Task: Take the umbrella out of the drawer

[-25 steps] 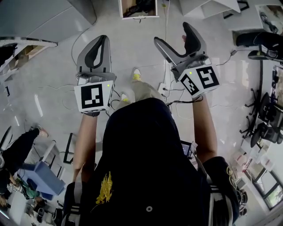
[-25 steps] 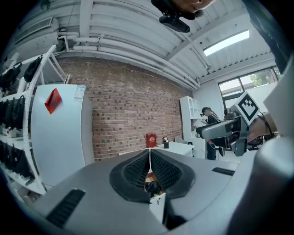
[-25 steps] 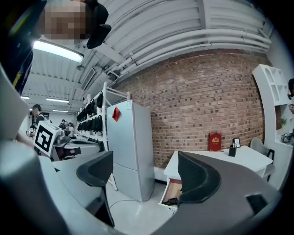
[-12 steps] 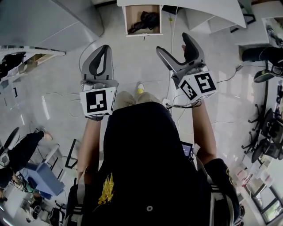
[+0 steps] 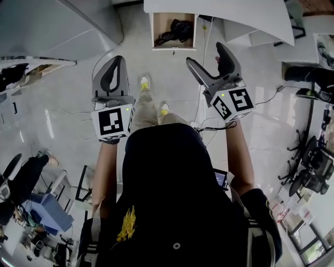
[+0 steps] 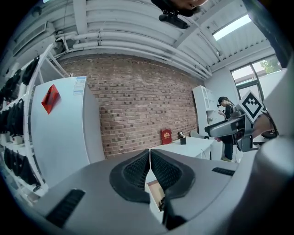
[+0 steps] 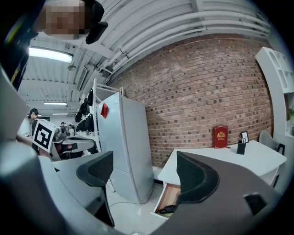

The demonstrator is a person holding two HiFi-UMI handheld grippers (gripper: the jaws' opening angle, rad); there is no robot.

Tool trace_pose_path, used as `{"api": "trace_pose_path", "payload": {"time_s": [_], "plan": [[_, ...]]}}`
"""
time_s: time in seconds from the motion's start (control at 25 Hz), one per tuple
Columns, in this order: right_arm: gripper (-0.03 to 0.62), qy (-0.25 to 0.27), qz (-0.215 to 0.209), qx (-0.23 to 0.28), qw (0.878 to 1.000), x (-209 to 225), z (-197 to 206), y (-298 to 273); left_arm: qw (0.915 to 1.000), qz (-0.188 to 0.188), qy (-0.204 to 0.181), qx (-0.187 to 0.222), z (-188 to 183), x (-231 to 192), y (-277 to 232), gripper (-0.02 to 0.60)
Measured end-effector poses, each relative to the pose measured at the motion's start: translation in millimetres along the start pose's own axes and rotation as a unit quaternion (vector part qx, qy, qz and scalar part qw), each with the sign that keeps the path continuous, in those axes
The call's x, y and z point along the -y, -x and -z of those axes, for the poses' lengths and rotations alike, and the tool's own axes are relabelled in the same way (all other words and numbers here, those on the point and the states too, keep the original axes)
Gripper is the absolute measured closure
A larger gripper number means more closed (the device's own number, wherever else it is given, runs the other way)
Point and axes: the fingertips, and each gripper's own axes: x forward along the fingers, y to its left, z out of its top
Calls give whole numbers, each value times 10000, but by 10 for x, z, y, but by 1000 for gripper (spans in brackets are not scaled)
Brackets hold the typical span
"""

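The left gripper (image 5: 119,61) is hovering above the floor on the left, its jaws pressed together on nothing. Farther off, between the two grippers, the dark umbrella (image 5: 176,30) is lying inside the open drawer (image 5: 156,32) under the white desk (image 5: 224,11). The right gripper (image 5: 209,57) is hanging on the right, jaws spread wide and empty.

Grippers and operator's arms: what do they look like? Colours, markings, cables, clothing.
The left gripper and right gripper match: grey moulded bodies, black ribbed pads on the jaws, a white cube with black square markers, and a small green light. No cables show on them. The person wears a dark top with a yellow emblem.
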Motion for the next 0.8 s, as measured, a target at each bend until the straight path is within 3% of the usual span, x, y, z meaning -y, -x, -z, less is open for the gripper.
{"api": "trace_pose_path", "payload": {"time_s": [0.4,0.64,0.8], "plan": [[154,-117,570,-227,9980,321,-158,-993,9973,708,122,154,-38,-558,-1118,560],[154,-356,777,-448,9953,462,-74,-1514,9951,940,304,94,103,-837,-1598,560],[154,-567,1001,-543,9919,591,71,-1738,9926,1189,225,-113,270,-892,-1848,560]]}}
